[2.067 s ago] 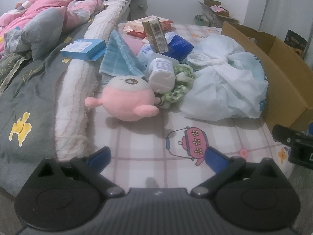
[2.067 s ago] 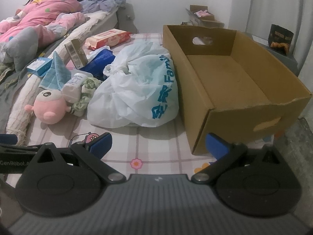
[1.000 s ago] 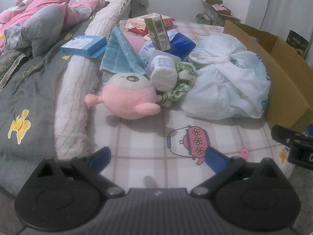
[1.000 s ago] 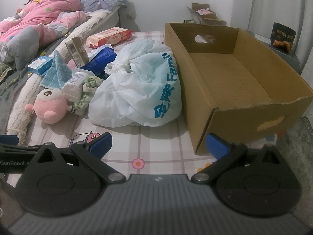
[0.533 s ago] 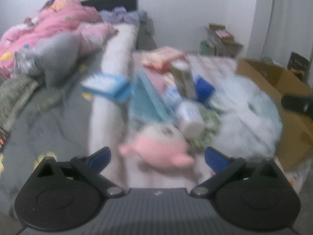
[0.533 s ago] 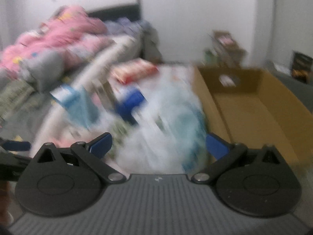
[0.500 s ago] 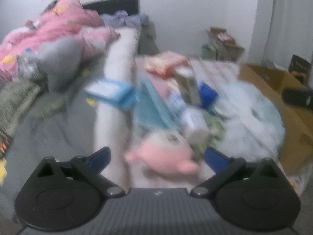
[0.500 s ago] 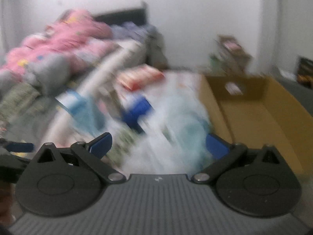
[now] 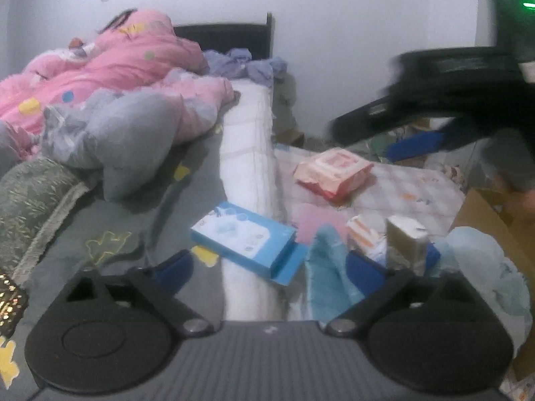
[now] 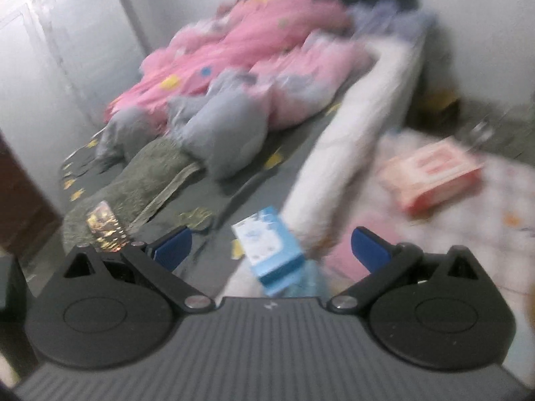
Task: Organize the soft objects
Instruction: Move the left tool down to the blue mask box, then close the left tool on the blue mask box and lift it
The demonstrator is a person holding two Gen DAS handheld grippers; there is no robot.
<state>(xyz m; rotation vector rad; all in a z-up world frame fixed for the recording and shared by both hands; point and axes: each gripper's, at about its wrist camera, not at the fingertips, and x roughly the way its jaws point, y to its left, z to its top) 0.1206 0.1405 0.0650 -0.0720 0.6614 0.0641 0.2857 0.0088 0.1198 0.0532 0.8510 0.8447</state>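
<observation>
Blue towel (image 9: 329, 267) just inside closing, empty left tongs' (image 9: 267, 270) right finger.

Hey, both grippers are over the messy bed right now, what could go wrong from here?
The right gripper sweeps across the left wrist view, blurred, so the two tools may collide. The blue box overhangs the white bolster and could be knocked off. The left gripper is closing on nothing, and may catch the teal towel and topple the upright carton beside it.
</observation>
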